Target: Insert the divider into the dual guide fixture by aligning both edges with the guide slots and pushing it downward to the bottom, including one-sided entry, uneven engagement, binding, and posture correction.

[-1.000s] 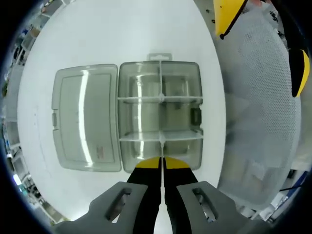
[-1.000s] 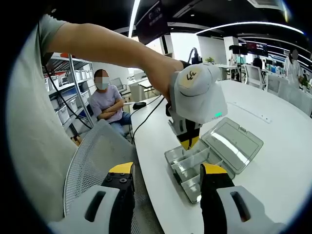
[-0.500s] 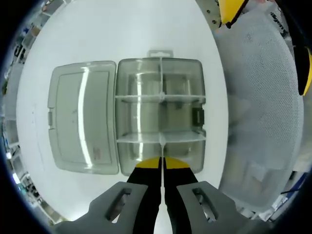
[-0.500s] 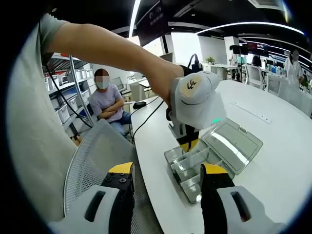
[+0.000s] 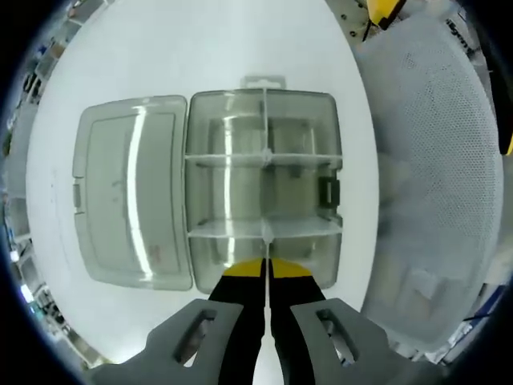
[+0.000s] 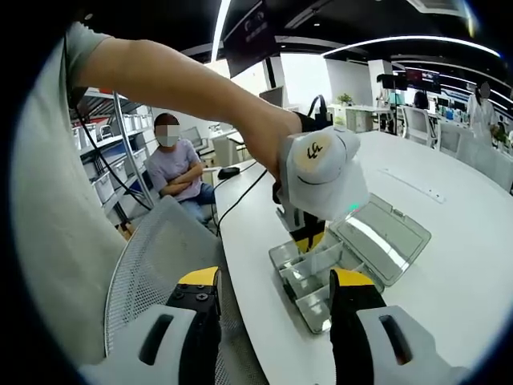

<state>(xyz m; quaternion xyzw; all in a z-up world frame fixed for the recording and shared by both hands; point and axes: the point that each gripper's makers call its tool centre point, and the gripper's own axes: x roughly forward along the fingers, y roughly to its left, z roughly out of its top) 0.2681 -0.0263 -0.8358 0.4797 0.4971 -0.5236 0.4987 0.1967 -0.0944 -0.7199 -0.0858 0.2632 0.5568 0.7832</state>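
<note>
Nearest in the left gripper view, left gripper [image 5: 265, 269] with yellow tips pressed together on the thin clear divider [image 5: 264, 237], edge-on at the near middle of the box [image 5: 264, 186]. Just beyond, that divider standing in the box's near row between the near wall and the first cross wall. Beside the box on its left, lid [image 5: 132, 188] swung open flat on the white table [image 5: 200, 48]. To the box's right, off the table edge, a mesh chair [image 5: 433, 168]. In the right gripper view, right gripper [image 6: 274, 282] spread wide, holding nothing, well short of the box [image 6: 309, 277]. Over the box, left gripper [image 6: 307, 239] tips down into it. Farther back, a seated person [image 6: 180, 172] beyond the table [image 6: 449, 265].
</note>
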